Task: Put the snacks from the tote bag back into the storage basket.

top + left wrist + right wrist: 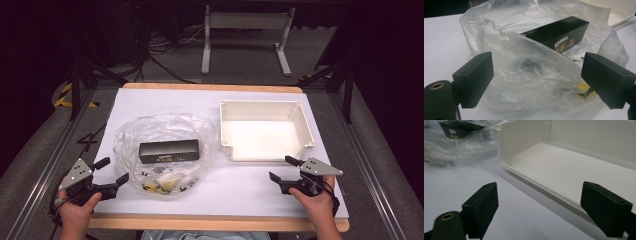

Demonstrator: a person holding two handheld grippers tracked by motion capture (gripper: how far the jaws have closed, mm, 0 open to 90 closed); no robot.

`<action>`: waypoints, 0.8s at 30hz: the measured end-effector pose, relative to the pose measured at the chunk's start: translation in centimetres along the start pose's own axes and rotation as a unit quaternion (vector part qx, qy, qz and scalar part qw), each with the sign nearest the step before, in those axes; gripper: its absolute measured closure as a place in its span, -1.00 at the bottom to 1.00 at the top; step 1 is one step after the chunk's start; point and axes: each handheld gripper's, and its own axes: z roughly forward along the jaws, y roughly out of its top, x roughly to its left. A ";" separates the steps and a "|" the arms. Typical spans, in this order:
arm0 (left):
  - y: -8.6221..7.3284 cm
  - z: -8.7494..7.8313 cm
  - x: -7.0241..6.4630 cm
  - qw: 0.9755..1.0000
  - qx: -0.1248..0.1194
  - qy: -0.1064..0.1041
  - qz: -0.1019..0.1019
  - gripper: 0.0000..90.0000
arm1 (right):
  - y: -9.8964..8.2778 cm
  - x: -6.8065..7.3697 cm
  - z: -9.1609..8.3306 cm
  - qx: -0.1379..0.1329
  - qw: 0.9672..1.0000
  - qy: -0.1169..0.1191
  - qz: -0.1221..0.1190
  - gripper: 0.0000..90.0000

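- Plastic bag (162,150) lies left of the white bin (265,131); black box (169,151) inside, long axis crosswise.
- Left gripper (114,171) nearer, jaws spread, empty, bag just ahead.
- Right gripper (284,169) open, empty, beside the bin.

We see our left tongs (111,171) and right tongs (284,169) as black, blocky-jawed tools, each topped with a grey three-cornered plate and trailing a dark cable.

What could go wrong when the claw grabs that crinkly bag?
The bag is thin and loose, so the open left claw might pinch only plastic and tear it. The black box and small bits inside could slide or spill when lifted. The bag is also wide, so it might snag on the tray rim.
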 end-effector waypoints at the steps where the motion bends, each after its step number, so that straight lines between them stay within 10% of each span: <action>1: 0.0 0.0 0.0 1.000 0.000 0.000 0.000 -0.73 | 0.0 0.0 0.0 0.000 1.000 0.000 0.000 -0.66; 24: 0.0 -0.2 -0.1 1.000 0.001 0.007 -0.009 -0.72 | 3.3 -0.3 -1.2 0.006 1.000 -0.012 0.006 -0.73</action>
